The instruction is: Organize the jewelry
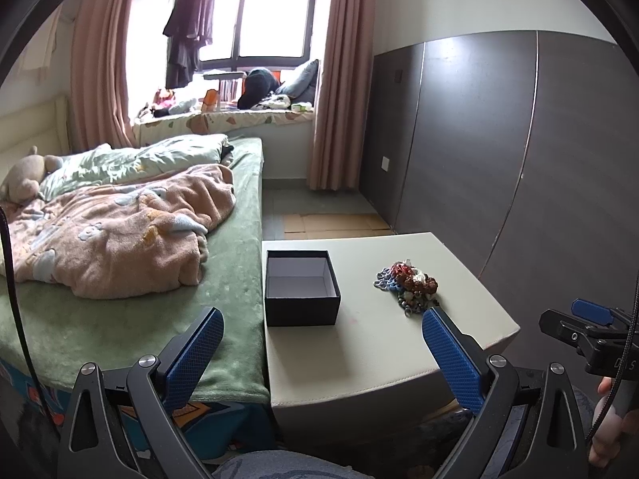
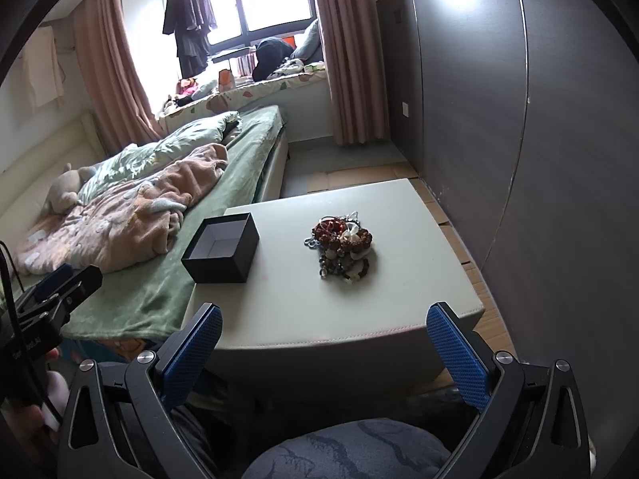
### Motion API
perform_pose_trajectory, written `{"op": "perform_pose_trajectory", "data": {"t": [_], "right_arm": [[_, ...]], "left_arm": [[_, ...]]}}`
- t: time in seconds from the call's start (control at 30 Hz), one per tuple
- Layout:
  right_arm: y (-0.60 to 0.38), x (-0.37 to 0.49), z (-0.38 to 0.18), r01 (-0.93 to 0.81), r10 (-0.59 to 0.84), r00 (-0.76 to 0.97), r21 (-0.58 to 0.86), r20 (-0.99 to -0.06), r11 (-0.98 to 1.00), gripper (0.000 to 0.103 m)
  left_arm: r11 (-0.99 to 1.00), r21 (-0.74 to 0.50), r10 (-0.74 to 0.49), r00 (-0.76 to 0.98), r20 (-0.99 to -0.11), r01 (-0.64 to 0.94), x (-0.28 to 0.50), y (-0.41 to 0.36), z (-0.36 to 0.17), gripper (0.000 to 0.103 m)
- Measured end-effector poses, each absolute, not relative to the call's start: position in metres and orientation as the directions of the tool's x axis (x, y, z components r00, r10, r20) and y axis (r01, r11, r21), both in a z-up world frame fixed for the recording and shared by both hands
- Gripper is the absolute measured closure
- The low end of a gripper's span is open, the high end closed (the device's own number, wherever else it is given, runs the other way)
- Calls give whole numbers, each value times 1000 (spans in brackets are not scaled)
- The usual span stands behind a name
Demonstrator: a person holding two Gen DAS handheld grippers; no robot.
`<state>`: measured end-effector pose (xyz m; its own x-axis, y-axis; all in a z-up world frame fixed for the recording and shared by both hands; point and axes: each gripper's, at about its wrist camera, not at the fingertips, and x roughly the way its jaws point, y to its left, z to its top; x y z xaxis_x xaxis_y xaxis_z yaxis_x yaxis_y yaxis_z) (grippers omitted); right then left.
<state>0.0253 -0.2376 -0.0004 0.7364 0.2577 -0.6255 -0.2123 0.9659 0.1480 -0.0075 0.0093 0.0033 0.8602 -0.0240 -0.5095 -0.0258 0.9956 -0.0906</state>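
Jewelry (image 2: 342, 246), one tangled heap mid-tabletop (image 2: 399, 299) right of empty black box (image 2: 221, 248); left tongs (image 1: 321, 349) and right tongs (image 2: 323, 345) both spread wide, holding nothing; risk: linked strands dragging neighbours off the edge on lifting.

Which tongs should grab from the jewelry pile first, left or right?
Right. The jewelry pile lies nearly straight ahead of the right tongs, open and empty; the left tongs face the black box instead.
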Motion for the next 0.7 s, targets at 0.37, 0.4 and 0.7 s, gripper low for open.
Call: {"op": "perform_pose_trajectory", "data": {"t": [0.37,0.4,0.7], "right_arm": [[-239,26,0,-214,261,734,152,-627,965,0],[-240,27,0,-212,260,733,152,-628,965,0],[-233,24,-1,-210,231,745,109,-625,972,0]], "left_arm": [[996,-89,-21,860,-510,-28,-8,9,2,3],[996,-87,-20,859,-511,-28,-8,9,3,3],[998,-66,-15,859,-511,-21,-7,6,2,3]]}}
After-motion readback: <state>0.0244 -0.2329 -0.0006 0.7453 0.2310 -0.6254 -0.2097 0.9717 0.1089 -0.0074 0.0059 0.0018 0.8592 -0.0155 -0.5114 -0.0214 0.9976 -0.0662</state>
